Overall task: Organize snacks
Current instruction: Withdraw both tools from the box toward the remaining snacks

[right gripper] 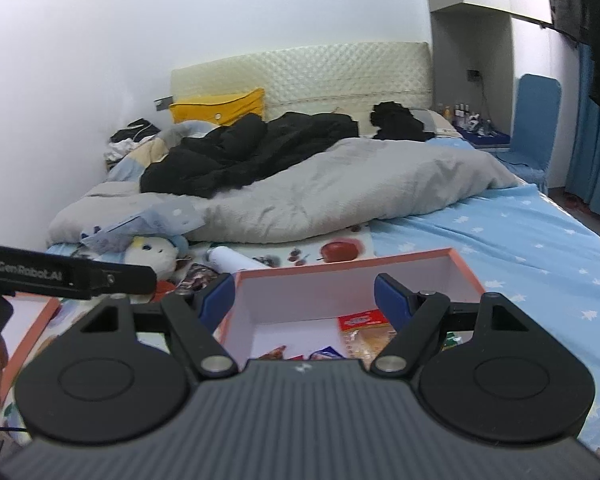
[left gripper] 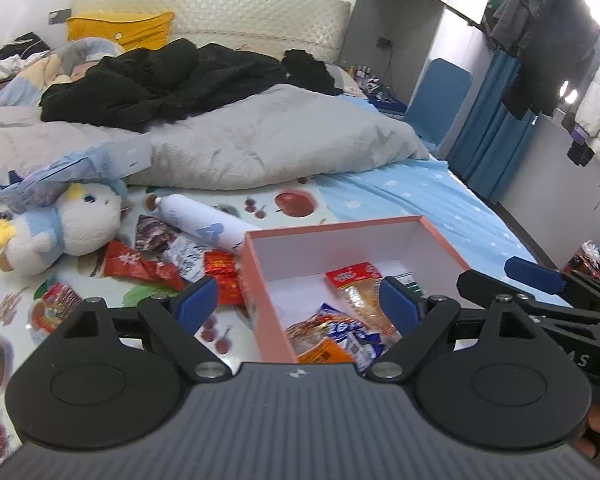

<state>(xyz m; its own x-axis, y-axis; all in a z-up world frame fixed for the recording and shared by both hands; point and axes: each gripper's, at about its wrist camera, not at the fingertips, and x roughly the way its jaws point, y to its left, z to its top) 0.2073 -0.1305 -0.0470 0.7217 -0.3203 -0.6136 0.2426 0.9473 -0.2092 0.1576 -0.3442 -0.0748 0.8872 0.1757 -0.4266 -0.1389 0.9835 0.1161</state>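
Observation:
A pink box (left gripper: 256, 276) with white inside sits on the bed and holds several snack packets (left gripper: 356, 292). It also shows in the right wrist view (right gripper: 466, 270) with the snack packets (right gripper: 360, 322) inside. My left gripper (left gripper: 298, 300) is open and empty, straddling the box's left wall. My right gripper (right gripper: 304, 292) is open and empty above the box; it shows at the right of the left wrist view (left gripper: 534, 274). Loose red snack packets (left gripper: 140, 266) and a dark packet (left gripper: 154, 234) lie left of the box.
A white bottle (left gripper: 204, 220) and a plush toy (left gripper: 60, 224) lie left of the box. A grey duvet (left gripper: 260, 140) with black clothes (left gripper: 160, 80) lies behind. A pink box lid (right gripper: 28, 332) lies at the left. Hanging clothes (left gripper: 548, 40) are at the right.

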